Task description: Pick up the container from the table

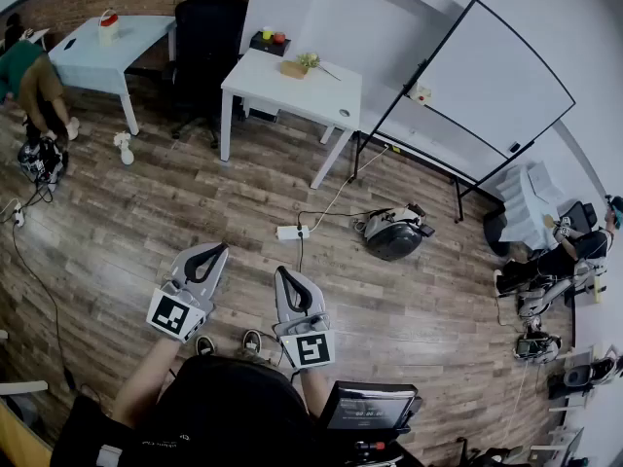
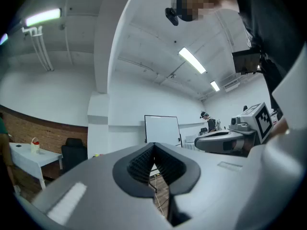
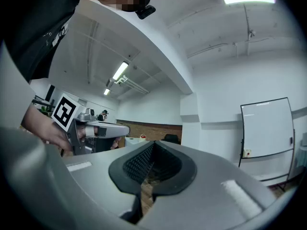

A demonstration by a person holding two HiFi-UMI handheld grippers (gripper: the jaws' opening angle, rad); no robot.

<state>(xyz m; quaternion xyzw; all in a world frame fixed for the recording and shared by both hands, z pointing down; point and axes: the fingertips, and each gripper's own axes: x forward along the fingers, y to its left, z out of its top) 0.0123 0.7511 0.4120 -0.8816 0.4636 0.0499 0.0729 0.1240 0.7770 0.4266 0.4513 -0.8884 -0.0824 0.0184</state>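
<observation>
Both grippers are held level over the wooden floor, far from the tables. My left gripper (image 1: pixel 210 252) is shut with nothing in it, and its jaws meet in the left gripper view (image 2: pixel 153 145). My right gripper (image 1: pixel 285 273) is shut and empty too, its jaws closed in the right gripper view (image 3: pixel 153 144). A pale container with a red top (image 1: pixel 108 25) stands on the light blue table (image 1: pixel 92 61) at the far left, also visible small as the container (image 2: pixel 34 145). On the white table (image 1: pixel 292 90) stand a small tan box with a plant (image 1: pixel 297 66) and a black tray (image 1: pixel 270 42).
A black office chair (image 1: pixel 207 37) stands between the two tables. A whiteboard on a stand (image 1: pixel 487 86) is at the right. A power strip (image 1: pixel 292 232) with cables and a grey device (image 1: pixel 392 233) lie on the floor ahead. People are at the left (image 1: pixel 24 76) and right (image 1: pixel 555 261) edges.
</observation>
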